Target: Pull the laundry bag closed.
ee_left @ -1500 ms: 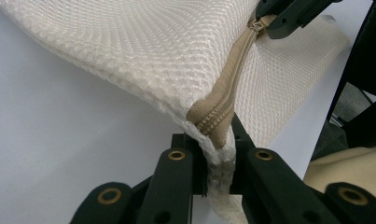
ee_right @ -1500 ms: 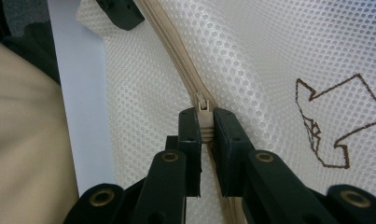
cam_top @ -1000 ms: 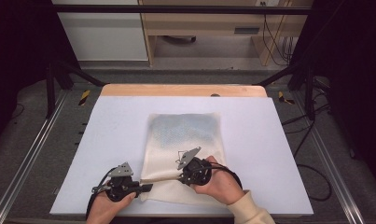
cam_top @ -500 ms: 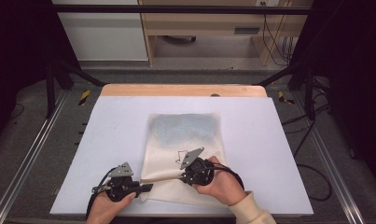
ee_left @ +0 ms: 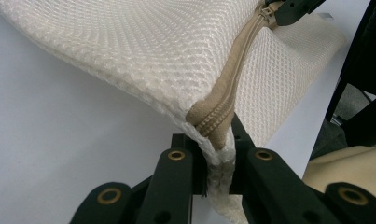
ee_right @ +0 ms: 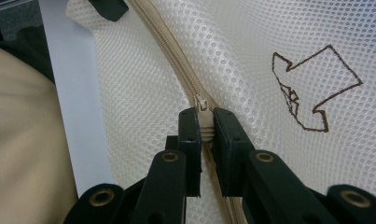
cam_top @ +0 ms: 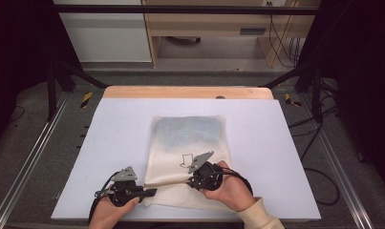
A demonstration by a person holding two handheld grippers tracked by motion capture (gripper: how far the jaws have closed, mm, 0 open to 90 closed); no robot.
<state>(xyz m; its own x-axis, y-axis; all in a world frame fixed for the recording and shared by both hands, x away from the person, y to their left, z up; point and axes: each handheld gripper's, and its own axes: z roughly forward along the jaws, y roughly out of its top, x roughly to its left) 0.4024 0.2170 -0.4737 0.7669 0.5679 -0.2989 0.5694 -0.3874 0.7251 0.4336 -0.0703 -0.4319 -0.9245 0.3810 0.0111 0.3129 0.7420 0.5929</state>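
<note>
The left gripper [ee_left: 209,163] is clamping tight on the corner of a cream mesh bag [cam_top: 190,143], right at the end of its tan zipper [ee_left: 225,102]. The right gripper [ee_right: 204,135] is pinching the zipper's pull tab [ee_right: 203,116] farther along the same zipper. The bag, woven in a honeycomb mesh and printed with a brown outlined arrow [ee_right: 311,88], is lying flat beyond both grippers on a white table [cam_top: 113,138].

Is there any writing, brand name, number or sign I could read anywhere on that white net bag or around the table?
No readable words, brands or numbers.
Only sign: a brown outlined arrow-shaped mark, no letters in it, on the cream mesh zip bag.
The pale label on the wooden furniture behind the white table is too small and blurred to read.
</note>
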